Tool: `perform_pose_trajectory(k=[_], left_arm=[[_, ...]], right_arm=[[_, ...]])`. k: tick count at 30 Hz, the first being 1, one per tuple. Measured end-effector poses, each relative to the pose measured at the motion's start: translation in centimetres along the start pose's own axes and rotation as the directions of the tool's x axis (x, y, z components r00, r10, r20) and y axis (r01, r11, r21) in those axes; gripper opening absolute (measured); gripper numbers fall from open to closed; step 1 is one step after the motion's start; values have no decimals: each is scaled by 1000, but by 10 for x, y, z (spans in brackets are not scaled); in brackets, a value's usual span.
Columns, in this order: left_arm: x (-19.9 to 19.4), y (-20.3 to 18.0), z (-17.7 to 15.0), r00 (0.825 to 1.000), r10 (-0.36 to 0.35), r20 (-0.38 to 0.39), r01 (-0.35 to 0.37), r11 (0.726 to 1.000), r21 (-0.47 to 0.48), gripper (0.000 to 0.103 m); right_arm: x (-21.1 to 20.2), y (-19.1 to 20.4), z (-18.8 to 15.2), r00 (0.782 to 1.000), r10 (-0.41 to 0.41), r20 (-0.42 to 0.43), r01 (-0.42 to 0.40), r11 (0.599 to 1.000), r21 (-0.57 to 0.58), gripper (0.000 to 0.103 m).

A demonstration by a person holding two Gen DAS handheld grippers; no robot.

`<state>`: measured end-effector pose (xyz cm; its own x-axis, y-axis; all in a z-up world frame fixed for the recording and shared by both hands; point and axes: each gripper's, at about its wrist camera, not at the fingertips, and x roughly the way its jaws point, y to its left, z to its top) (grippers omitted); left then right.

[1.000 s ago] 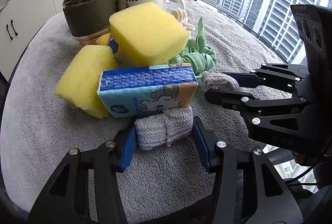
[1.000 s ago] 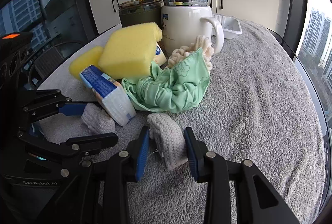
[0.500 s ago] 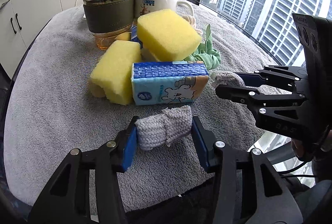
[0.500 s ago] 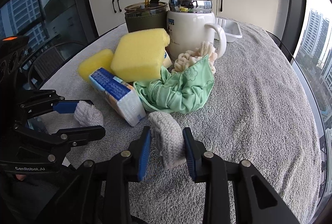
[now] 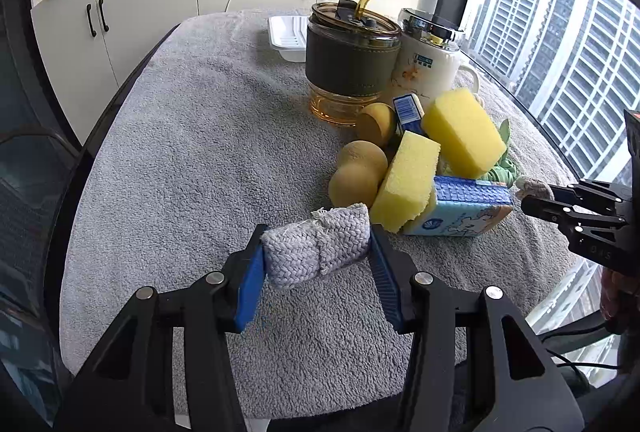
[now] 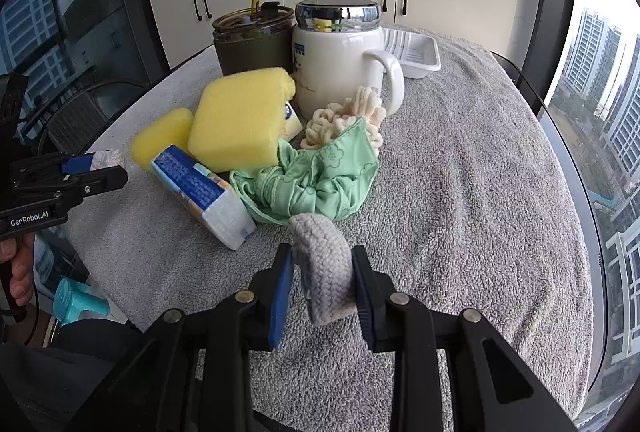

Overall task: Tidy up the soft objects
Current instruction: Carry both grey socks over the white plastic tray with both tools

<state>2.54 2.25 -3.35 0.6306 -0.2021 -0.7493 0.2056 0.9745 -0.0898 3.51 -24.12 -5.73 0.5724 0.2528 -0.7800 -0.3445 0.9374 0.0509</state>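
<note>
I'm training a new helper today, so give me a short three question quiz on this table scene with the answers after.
1. True or false: each tongs grips a grey knitted cloth.
2. Which item rests on top of the pile? A) a yellow sponge B) the white mug C) the white tray
3. Fill in: the green cloth lies in front of the white ____.

Key:
1. True: the left tongs hold a grey knitted cloth, and the right tongs, with jaws closing, pinch another grey cloth.
2. A, the yellow sponge.
3. Mug: the green cloth lies before the white mug.
</note>
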Motion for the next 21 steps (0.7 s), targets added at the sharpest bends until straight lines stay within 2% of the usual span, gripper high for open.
perform_pose_trajectory(k=[17, 21], left_arm=[[7, 35, 36, 997, 50, 66, -44, 995, -91, 44], [10, 38, 50, 995, 58, 77, -52, 995, -83, 44]], right_arm=[[-6, -14, 22, 998, -58, 12, 57, 997, 43, 26], [-5, -23, 30, 998, -64, 11, 64, 996, 57, 26]])
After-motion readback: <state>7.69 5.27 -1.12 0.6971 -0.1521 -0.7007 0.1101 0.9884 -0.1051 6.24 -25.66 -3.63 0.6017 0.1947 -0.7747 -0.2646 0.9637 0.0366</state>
